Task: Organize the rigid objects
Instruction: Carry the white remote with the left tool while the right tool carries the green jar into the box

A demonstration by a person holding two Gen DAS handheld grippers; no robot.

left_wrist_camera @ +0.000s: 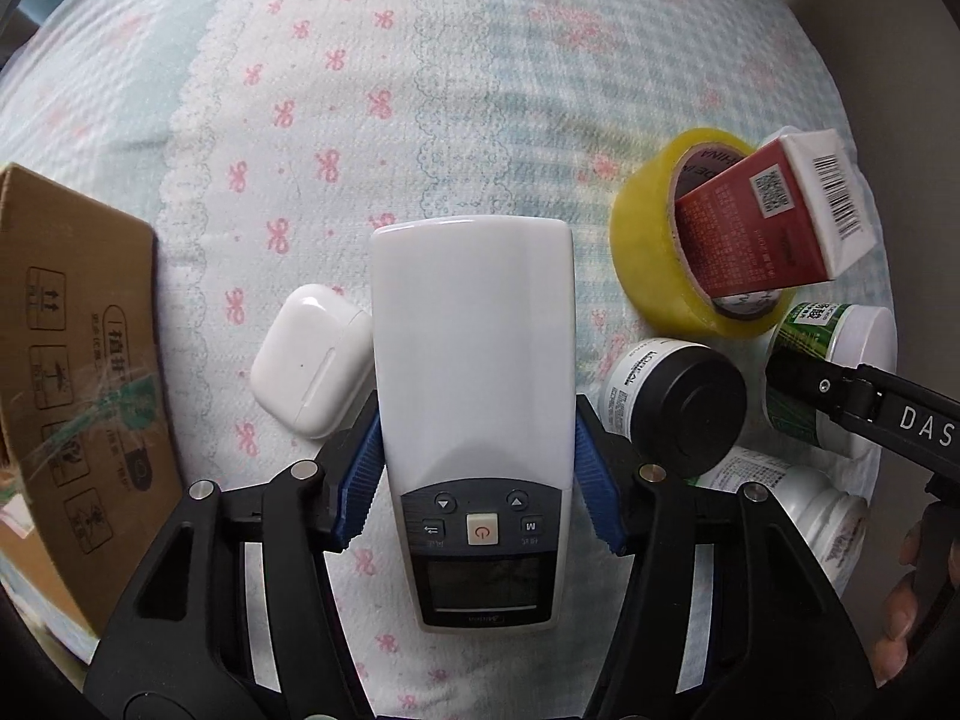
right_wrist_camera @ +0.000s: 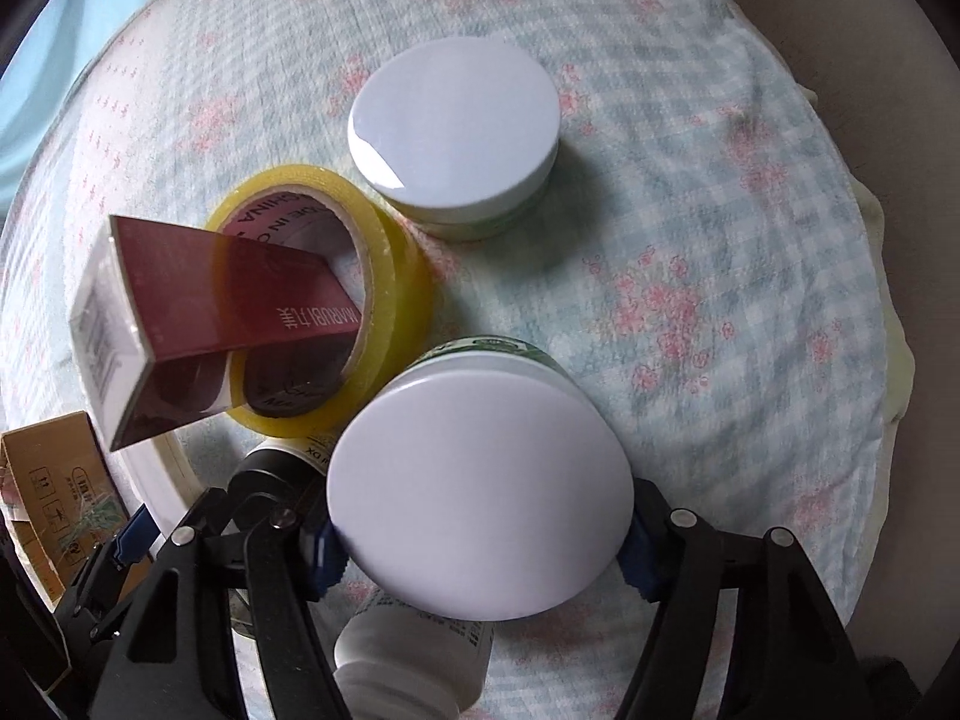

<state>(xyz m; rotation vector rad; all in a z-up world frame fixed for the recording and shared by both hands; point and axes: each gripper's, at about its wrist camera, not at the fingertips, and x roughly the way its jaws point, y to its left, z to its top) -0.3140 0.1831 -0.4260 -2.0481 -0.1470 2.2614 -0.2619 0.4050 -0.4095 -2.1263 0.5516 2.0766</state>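
- The brown cardboard box (left_wrist_camera: 72, 360) sits at 9 o'clock in the left view, untouched.
- The small white earbud case (left_wrist_camera: 309, 360) touches the long white remote control (left_wrist_camera: 474, 396); lifting the remote may drag it.
- The left tool (left_wrist_camera: 477, 480) pinches the remote low down, so it could pivot.
- The red carton (left_wrist_camera: 768, 222) leans in the yellow tape roll (left_wrist_camera: 666, 240) at 2 o'clock; a nudge topples it.
- The right tool (right_wrist_camera: 480, 546) grips the white-lidded green jar (right_wrist_camera: 480, 498); its smooth side might slip.
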